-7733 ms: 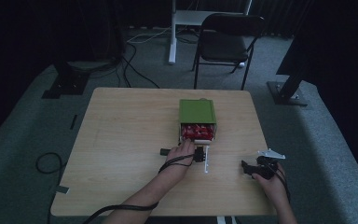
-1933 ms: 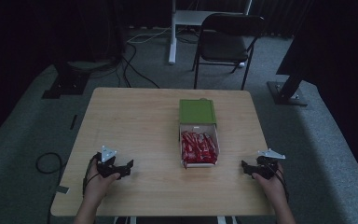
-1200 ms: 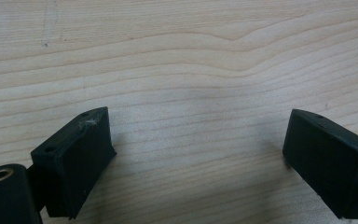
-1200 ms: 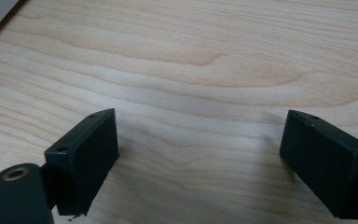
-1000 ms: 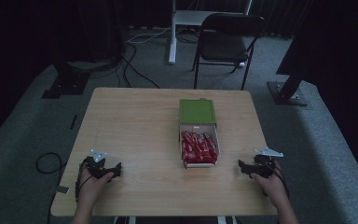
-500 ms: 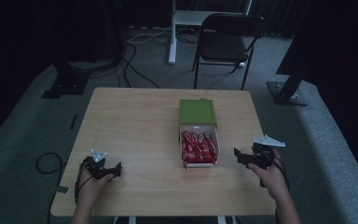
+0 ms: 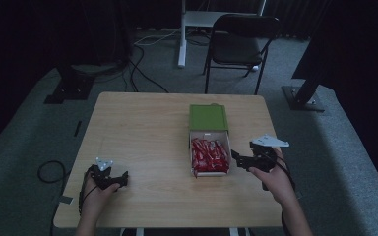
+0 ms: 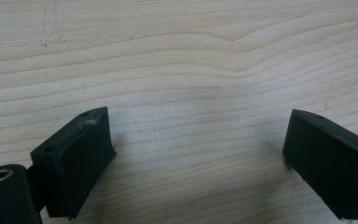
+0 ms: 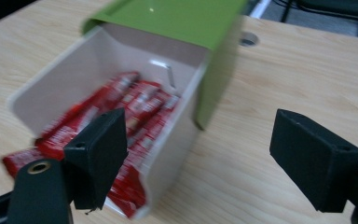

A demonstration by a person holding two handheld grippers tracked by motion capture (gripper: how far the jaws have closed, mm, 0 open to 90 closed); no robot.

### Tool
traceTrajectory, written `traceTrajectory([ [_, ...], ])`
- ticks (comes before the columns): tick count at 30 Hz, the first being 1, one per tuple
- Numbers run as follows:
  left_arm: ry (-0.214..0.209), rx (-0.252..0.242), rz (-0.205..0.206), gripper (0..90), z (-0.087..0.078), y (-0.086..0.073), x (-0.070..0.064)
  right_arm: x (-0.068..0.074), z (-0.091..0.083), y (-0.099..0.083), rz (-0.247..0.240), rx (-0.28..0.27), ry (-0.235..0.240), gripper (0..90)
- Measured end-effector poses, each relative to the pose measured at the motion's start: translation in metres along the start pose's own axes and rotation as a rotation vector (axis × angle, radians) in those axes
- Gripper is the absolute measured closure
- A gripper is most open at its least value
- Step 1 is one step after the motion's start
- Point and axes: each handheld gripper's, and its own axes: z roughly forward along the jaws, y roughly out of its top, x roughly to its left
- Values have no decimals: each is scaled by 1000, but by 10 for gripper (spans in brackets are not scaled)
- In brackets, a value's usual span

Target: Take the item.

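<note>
Down near the front edge of the wooden surface point(image 7: 147, 132), at about 8 o'clock: left tool point(image 7: 123, 178), jaws spread wide, nothing between them, only bare wood grain under them in the left gripper view. Held low in the left hand point(image 7: 96, 194), well apart from the box.

Over at about 4 o'clock: right tool point(image 7: 235, 158), jaws also spread wide and empty, tips just beside the right wall of the white tray point(image 7: 209, 173). Held up by the right hand point(image 7: 275, 178). Close up in the right gripper view: left jaw in front of the tray's near corner, right jaw out over bare wood.

Farther back, near the middle: tray pulled out toward 6 o'clock from the green sleeve point(image 7: 207, 117), full of red packets point(image 7: 208, 153) lying side by side.

Beyond the surface, at 12 o'clock: black folding chair point(image 7: 238, 40) on grey carpet.
</note>
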Motion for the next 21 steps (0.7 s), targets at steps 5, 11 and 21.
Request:
traceTrajectory([
  [5, 0, 0, 0, 90, 0, 0, 0, 18, 9, 9, -45, 7, 53, 185],
  [11, 0, 0, -1, 90, 0, 0, 0, 36, 21, 14, -98, 12, 106, 219],
  [21, -1, 2, 1, 90, 0, 0, 0, 66, 51, 20, -166, 58, 142, 397],
])
